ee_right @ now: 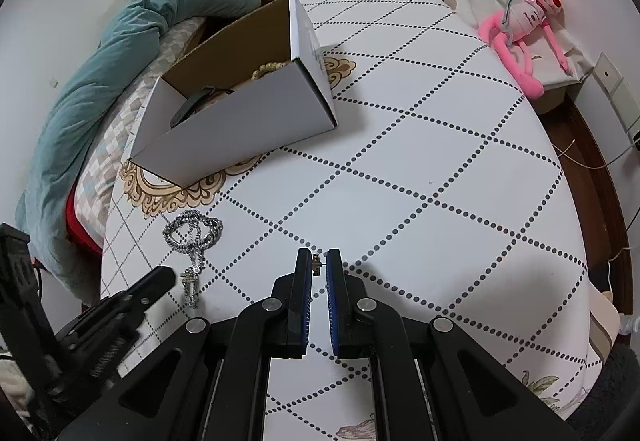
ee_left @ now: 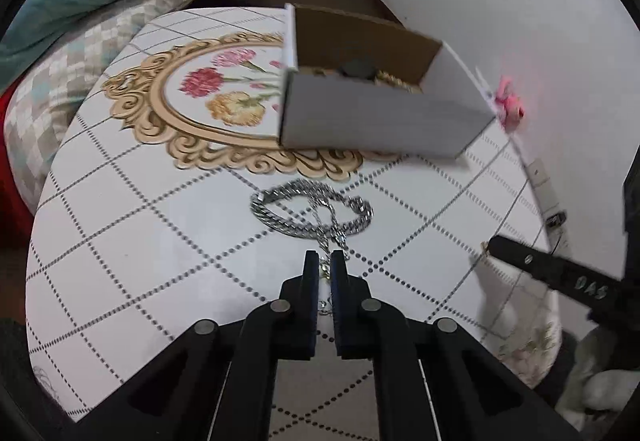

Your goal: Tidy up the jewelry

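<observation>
A worktop covered in a white cloth with dotted diamond lines and a gold-framed flower print fills both views. At nine to ten o'clock of it lies a teal blanket over a checked cushion; white walls close the room behind. In the right wrist view a pink plush toy lies at about one o'clock, past the worktop's far edge.

An open white cardboard box stands on the flower print, brown inside, with beads and a dark item in it that are too small to tell apart.

The silver chain necklace lies coiled on the cloth just at six o'clock of the box, its thinner strand trailing toward the left gripper. That gripper's jaws stand narrow, closed on the trailing end of the necklace, which shows in the slit between them.

At three o'clock of it, the right gripper has its jaws narrow too, pinching a small metal piece, possibly an earring, just above the cloth.
</observation>
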`<action>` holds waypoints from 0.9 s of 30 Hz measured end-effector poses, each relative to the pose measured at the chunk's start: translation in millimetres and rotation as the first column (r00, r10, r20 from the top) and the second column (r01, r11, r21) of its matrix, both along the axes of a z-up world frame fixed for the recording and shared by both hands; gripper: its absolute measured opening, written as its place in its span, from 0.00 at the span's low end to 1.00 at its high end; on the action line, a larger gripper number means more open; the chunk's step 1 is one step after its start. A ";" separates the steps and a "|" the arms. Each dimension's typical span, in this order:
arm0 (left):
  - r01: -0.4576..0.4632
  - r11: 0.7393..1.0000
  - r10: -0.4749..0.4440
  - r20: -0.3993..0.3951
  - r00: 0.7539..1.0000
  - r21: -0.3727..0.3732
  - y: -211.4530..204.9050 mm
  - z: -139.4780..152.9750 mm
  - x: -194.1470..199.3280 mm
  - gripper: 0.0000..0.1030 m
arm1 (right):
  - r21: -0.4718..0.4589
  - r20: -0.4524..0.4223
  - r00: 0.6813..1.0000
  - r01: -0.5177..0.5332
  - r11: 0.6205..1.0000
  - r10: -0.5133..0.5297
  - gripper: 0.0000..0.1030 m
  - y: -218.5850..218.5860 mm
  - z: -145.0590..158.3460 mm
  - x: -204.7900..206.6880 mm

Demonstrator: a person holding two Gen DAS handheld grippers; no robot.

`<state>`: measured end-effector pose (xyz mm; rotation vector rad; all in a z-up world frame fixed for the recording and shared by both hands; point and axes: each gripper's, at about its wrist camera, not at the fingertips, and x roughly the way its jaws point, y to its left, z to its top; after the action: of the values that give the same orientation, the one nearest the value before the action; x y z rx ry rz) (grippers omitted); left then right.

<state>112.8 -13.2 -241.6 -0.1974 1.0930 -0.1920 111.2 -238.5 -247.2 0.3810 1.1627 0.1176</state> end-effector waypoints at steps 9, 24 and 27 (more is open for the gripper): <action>-0.030 0.997 0.030 -0.006 1.000 -0.076 20.0 14.6 4.9 0.04 | 0.028 0.028 1.000 0.007 1.000 -0.008 0.07 -3.1 13.3 0.7; 0.088 0.993 -0.086 -0.030 0.996 0.078 -26.6 -18.8 -2.8 0.22 | 0.022 0.005 1.000 0.027 0.999 -0.028 0.07 -9.2 3.0 -4.1; 0.089 0.990 -0.089 -0.012 0.996 0.106 -27.6 -22.5 -2.3 0.05 | 0.023 0.000 1.000 0.031 0.999 -0.031 0.07 -10.2 0.6 -4.1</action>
<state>110.5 -40.8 -264.0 -0.0539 1.1167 -0.2122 107.1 -248.7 -246.7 0.4193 1.1558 0.1038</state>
